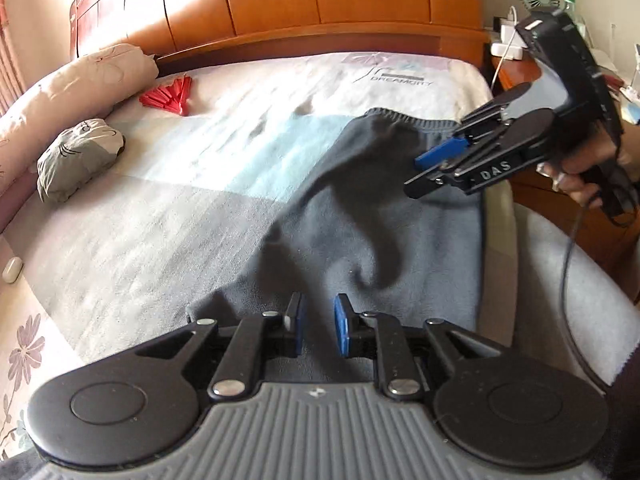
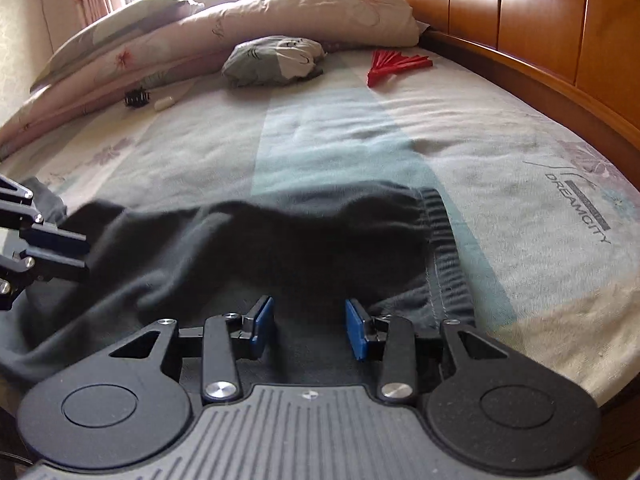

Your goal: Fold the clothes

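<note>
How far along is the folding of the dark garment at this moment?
Done: the dark grey garment lies on the bed, apparently doubled over, elastic waistband exposed. In hand: nothing; left gripper and right gripper are both open above it. Left: smoothing wrinkles and further folds.

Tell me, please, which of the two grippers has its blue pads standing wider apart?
The right gripper: its pads show a clearly wider gap over the dark grey garment than the left gripper, whose pads stand close together.

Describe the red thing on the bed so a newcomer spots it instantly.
Start at the wooden headboard. Just below it, on the pale bedsheet, lies a red folding fan, partly spread, beside a grey bundle. It is the only red item there.
</note>
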A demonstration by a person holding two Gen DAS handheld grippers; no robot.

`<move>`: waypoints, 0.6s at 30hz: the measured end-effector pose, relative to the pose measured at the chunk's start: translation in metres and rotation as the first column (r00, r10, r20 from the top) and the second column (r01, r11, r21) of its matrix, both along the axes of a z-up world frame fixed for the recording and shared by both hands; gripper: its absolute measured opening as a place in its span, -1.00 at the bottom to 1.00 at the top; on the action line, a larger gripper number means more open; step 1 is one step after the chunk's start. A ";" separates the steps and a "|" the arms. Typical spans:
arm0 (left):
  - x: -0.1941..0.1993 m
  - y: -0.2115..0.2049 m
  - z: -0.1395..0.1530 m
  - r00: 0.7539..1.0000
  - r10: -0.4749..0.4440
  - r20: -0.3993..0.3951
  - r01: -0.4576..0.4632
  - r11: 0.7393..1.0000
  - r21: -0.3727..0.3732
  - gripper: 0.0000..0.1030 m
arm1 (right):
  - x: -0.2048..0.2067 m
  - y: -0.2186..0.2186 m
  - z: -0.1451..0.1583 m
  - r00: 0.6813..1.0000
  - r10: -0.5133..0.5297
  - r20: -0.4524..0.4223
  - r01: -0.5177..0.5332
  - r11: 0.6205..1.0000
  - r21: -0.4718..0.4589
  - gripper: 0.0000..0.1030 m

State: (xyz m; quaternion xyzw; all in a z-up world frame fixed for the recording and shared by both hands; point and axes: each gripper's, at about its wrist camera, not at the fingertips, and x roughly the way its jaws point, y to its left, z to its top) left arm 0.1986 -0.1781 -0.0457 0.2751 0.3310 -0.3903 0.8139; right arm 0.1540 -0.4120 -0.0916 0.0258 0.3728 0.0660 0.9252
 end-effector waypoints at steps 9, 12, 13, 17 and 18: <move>0.017 0.031 -0.004 0.983 0.185 -0.018 -0.186 0.983 -0.015 -0.68 | -0.006 -0.015 0.027 0.999 -0.002 0.052 0.003 1.000 -0.017 -0.16; 0.020 0.015 0.005 0.990 0.131 -0.045 -0.135 0.986 -0.100 -0.66 | 0.022 -0.007 0.037 0.995 0.019 0.100 -0.023 0.999 0.034 -0.16; 0.024 0.006 0.004 0.991 0.118 -0.062 -0.124 0.985 -0.121 -0.65 | 0.033 -0.004 0.035 0.995 0.025 0.101 -0.029 0.999 0.045 -0.16; 0.043 -0.008 -0.023 0.981 0.166 -0.096 -0.175 0.980 -0.091 -0.58 | 0.072 0.003 0.004 1.000 0.014 0.023 -0.013 0.999 -0.045 -0.19; 0.046 -0.003 -0.027 0.980 0.183 -0.085 -0.190 0.977 -0.092 -0.58 | 0.077 0.000 -0.004 1.000 0.013 0.022 -0.012 0.997 -0.070 -0.26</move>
